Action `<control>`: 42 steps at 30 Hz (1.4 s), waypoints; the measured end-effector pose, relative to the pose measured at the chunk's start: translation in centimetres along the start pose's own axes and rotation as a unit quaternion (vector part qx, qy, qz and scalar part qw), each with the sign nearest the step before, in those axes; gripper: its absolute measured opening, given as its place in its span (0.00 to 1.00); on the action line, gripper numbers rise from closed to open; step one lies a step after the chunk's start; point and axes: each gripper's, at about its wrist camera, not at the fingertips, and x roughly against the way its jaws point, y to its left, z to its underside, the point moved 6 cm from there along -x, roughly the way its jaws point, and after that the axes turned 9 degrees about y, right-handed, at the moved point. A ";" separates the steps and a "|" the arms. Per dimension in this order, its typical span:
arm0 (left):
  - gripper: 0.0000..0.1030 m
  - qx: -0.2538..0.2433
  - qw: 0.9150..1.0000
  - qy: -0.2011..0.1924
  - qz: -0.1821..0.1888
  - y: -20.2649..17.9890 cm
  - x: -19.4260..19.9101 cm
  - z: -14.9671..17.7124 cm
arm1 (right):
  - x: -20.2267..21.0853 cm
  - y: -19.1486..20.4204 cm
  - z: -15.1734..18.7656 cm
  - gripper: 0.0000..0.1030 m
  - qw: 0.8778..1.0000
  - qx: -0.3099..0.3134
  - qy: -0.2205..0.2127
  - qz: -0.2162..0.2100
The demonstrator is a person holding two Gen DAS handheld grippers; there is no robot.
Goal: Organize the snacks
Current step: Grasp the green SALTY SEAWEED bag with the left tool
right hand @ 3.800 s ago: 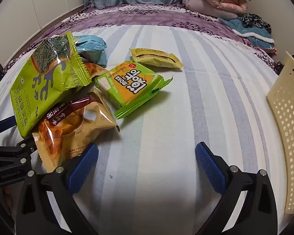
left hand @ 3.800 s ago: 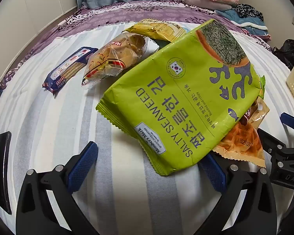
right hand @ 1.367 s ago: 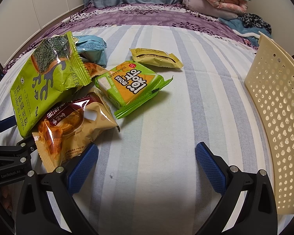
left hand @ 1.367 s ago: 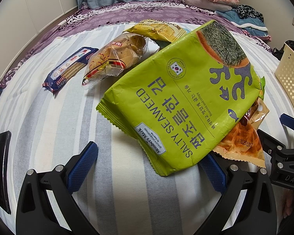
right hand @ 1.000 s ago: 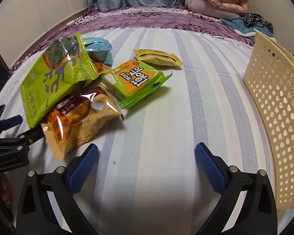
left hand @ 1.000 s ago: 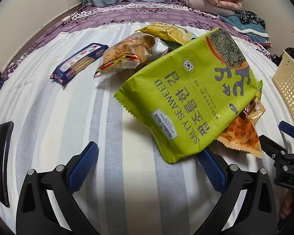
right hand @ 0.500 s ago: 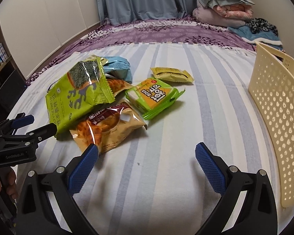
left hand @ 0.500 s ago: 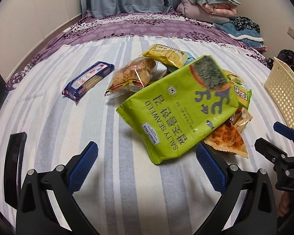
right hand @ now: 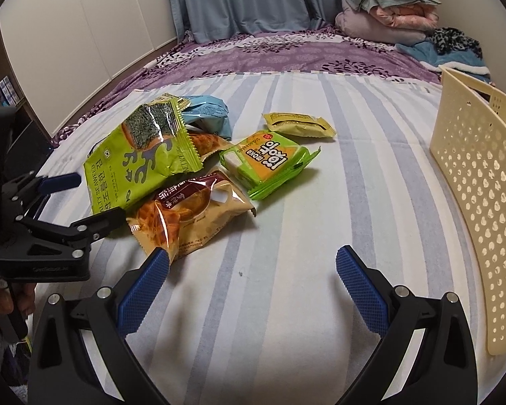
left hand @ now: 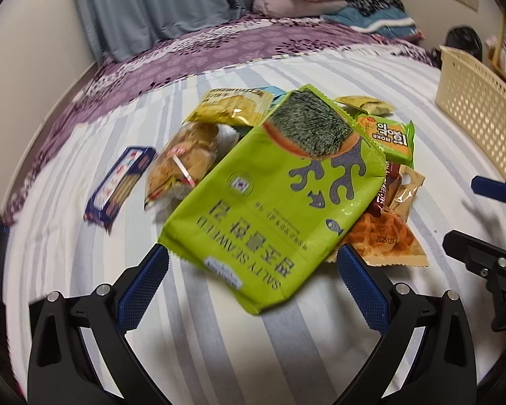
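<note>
Left hand-held gripper (left hand: 251,278) spread wide, holding nothing, low over the striped bed (left hand: 67,243). Left wrist view: salty seaweed bag (left hand: 273,202) lies dead centre, its bottom edge between the blue pads (left hand: 141,290) but not pinched. Blue cracker pack (left hand: 118,189) at 10 o'clock, clear bread bag (left hand: 185,165) just beside the seaweed bag at 11, yellow snack packet (left hand: 232,108) at 12. Green cheese-snack pack (left hand: 391,136) at 1 o'clock, brown-orange snack bag (left hand: 388,236) at 3, partly under the seaweed bag. Cream perforated basket (left hand: 482,114) far at 2 o'clock, looks empty as far as visible.

Right wrist view: right hand-held gripper (right hand: 253,280) also spread, empty, over bare sheet. Pile sits at 10–12 o'clock: seaweed bag, brown-orange bag touching the left pad tip, green pack, small olive-yellow bar (right hand: 298,125) at 12, light blue packet (right hand: 207,114) behind. Basket at 3 o'clock, well apart from the pile.

Progress: judged at the very start. No snack in the basket, nothing gripped, all packs left to move.
</note>
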 end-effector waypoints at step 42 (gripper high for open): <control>0.98 -0.124 0.990 -0.001 0.073 -1.4 -1.5 -4.2 | -0.8 -1.4 0.3 0.95 1.000 -0.016 0.010 -0.004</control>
